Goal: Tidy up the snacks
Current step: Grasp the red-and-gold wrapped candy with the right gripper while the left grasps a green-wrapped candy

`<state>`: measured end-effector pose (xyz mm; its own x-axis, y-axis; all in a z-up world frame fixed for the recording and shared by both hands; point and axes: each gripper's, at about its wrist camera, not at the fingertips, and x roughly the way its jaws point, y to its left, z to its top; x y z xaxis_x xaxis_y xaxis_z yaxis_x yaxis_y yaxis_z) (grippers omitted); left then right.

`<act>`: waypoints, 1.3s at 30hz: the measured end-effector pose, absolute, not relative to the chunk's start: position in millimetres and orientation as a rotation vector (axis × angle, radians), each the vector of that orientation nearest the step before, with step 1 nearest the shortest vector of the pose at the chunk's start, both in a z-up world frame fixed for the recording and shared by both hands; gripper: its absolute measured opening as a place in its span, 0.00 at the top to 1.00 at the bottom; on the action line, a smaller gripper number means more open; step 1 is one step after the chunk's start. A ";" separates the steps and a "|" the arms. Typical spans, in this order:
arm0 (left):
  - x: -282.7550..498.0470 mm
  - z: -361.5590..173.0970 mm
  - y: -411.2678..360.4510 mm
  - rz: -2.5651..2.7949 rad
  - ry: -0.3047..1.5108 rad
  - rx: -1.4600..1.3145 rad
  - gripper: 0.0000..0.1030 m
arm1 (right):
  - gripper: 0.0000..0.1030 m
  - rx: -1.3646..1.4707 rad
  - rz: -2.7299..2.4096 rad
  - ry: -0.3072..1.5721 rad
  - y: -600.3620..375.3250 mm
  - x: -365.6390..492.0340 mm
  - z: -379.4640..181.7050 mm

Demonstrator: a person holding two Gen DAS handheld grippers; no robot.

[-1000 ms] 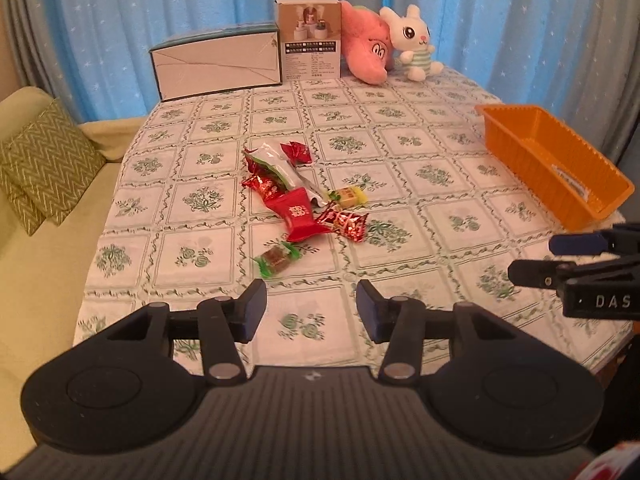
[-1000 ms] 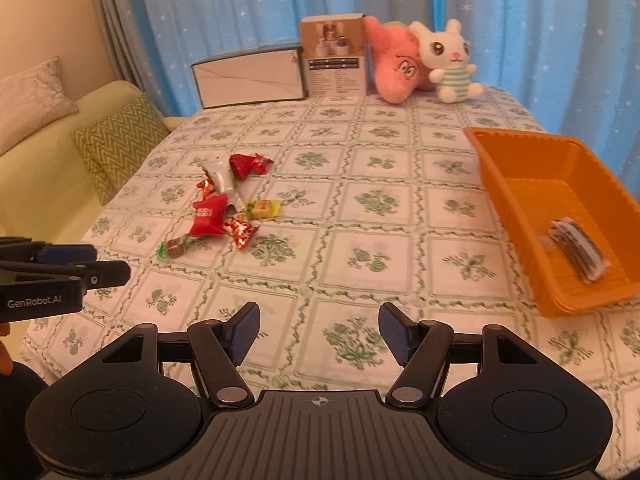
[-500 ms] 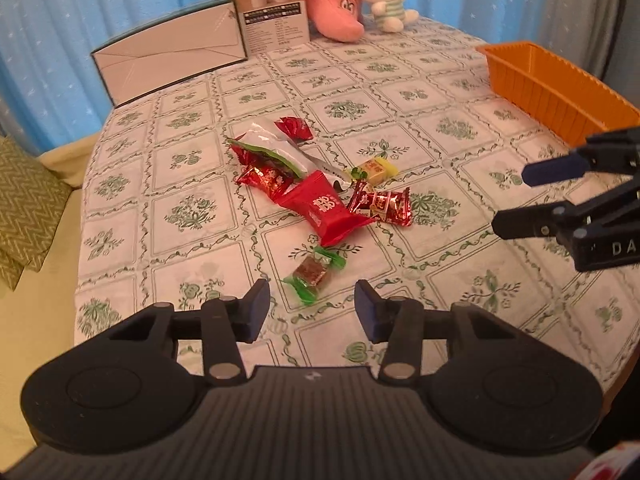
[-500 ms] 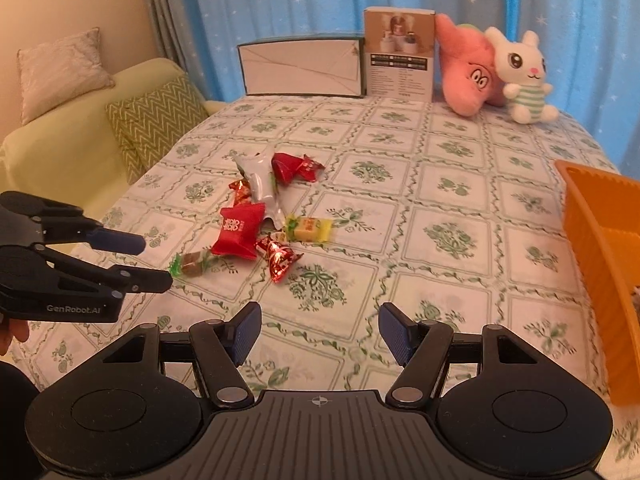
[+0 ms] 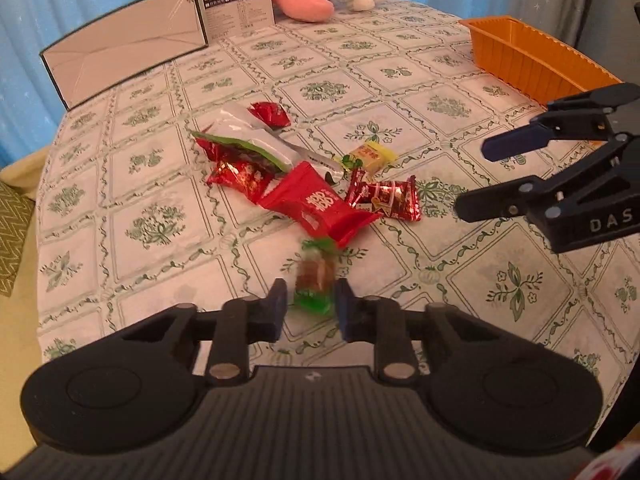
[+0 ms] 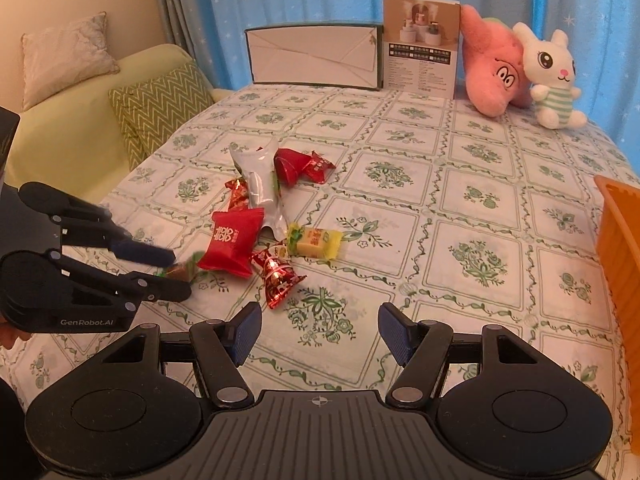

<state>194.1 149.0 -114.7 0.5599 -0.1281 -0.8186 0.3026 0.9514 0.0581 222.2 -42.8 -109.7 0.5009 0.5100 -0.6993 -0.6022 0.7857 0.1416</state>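
Observation:
A pile of snacks lies mid-table: a red packet [image 5: 320,204] [image 6: 230,242], a shiny red candy [image 5: 384,198] [image 6: 278,278], a yellow candy [image 5: 370,156] [image 6: 316,242] and a white-and-green bag [image 5: 256,144] [image 6: 260,184]. My left gripper [image 5: 310,292] [image 6: 176,274] is closing tight on a green-wrapped brown candy [image 5: 314,276] at the pile's near edge, with its pads against both sides. The candy is blurred. My right gripper [image 6: 318,326] [image 5: 472,179] hovers open just right of the pile, with nothing between its fingers. An orange basket [image 5: 528,56] [image 6: 620,240] stands at the table's right.
A flat white box [image 6: 314,58], an upright carton [image 6: 420,46], a pink plush [image 6: 488,68] and a white rabbit plush [image 6: 552,80] line the table's far edge. A sofa with a zigzag cushion [image 6: 160,108] sits past the left edge.
Both grippers moved forward and down toward the pile. The left gripper's jaws went from wide open to closed around the green-wrapped candy. The right gripper's jaws stayed open.

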 end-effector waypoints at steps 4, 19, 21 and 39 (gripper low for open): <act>191.8 -113.8 148.8 -0.249 0.953 0.174 0.82 | 0.36 -0.151 0.718 0.772 -32.1 227.0 -109.0; 178.7 -109.0 137.7 -0.227 0.942 0.232 0.83 | 0.72 -0.290 0.822 0.773 13.8 247.4 -132.0; 176.9 -107.8 135.4 -0.246 0.934 0.241 0.82 | 0.74 -0.289 0.821 0.780 12.4 246.4 -133.1; 187.3 -110.6 131.2 -0.179 0.958 0.142 0.81 | 0.80 -0.109 0.662 0.824 -63.2 218.7 -127.2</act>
<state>187.3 131.2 -110.6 0.5621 -0.0885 -0.8223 0.2138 0.9760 0.0410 218.7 -63.2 -127.2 0.4917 0.5036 -0.7103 -0.5855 0.7951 0.1584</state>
